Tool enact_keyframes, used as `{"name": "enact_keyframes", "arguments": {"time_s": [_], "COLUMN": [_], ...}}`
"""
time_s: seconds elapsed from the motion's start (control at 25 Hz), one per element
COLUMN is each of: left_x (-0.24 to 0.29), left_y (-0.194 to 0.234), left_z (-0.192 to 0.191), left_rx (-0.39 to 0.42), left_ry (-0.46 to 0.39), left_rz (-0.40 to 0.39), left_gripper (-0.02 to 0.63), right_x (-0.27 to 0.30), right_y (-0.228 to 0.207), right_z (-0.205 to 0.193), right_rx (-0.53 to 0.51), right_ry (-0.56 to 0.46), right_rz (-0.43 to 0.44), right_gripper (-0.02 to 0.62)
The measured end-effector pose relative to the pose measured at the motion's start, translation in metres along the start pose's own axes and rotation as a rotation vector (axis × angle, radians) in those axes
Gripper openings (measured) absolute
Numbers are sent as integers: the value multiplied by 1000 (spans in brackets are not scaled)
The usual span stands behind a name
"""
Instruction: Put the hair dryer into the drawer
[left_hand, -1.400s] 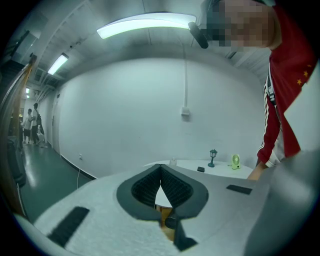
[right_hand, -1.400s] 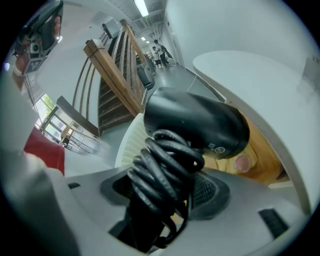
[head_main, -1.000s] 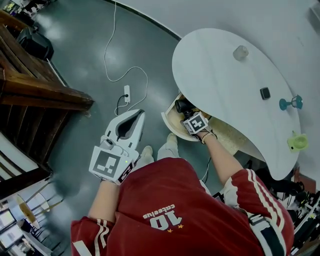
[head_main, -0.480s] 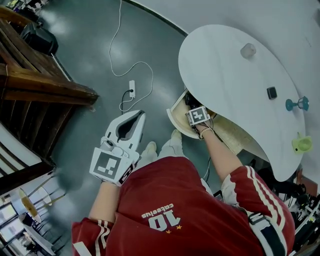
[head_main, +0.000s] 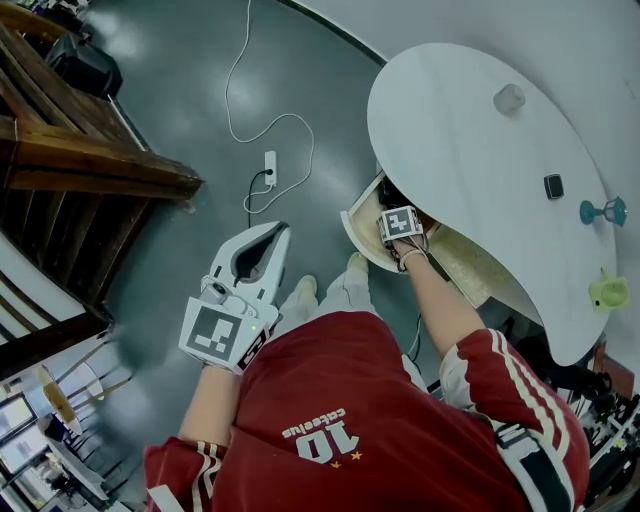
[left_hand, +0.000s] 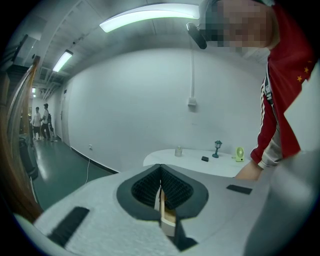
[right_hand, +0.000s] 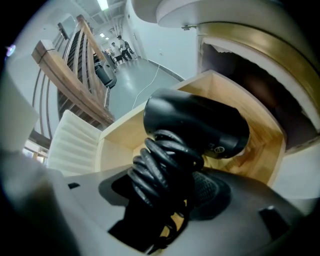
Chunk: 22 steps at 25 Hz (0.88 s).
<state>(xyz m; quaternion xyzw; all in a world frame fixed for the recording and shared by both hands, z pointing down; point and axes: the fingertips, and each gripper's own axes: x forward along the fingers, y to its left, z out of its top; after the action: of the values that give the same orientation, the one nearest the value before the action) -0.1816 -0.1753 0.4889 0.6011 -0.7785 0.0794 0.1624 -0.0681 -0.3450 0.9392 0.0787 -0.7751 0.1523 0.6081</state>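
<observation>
The right gripper (right_hand: 170, 200) is reaching into the open drawer (head_main: 358, 232). The drawer is sticking out from under the table (head_main: 470, 150), at the table edge closest to the person. The right gripper's fingers (right_hand: 212, 189) are pinching the handle of the black hair dryer (right_hand: 200, 125). A thick black cord (right_hand: 157, 170) is wrapped round and round that handle. The fat part of the hair dryer is hanging over the wooden inside of the drawer. It may be touching the drawer's bottom, but that is hard to see from here.

The left gripper (head_main: 255, 250) is hanging out over the gray floor (head_main: 180, 90), well away from the table. Its fingers (left_hand: 148, 189) are pressed together with nothing between them.

Near the far edge of the table a little clear jar (head_main: 509, 98) is sitting. A small black thing (head_main: 553, 186), a tiny teal lamp (head_main: 603, 211) and a green fan (head_main: 609, 292) (a very small one) are sitting along the table's right end. A white cable (head_main: 262, 128) is lying in loops on the floor.
</observation>
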Motion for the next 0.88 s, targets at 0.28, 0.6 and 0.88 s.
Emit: {"name": "enact_keyframes", "arguments": {"time_s": [0.28,0.6,0.88], "left_x": [-5,-13,-17], "left_y": [-3,0,-2], "left_z": [-5,-9,-3], "left_rx": [12,-2,-5], "left_ry": [8,7,-22], "left_rz": [0,8,-5], "left_gripper": [-3,-3,-3], "right_x": [12,13,-5], "right_y": [-2,0,-2], "right_z": [-7,-7,-10], "right_rx": [22,20,7], "right_ry": [45,50,40], "right_rz": [5,26,21], "right_gripper": [295,311,291]}}
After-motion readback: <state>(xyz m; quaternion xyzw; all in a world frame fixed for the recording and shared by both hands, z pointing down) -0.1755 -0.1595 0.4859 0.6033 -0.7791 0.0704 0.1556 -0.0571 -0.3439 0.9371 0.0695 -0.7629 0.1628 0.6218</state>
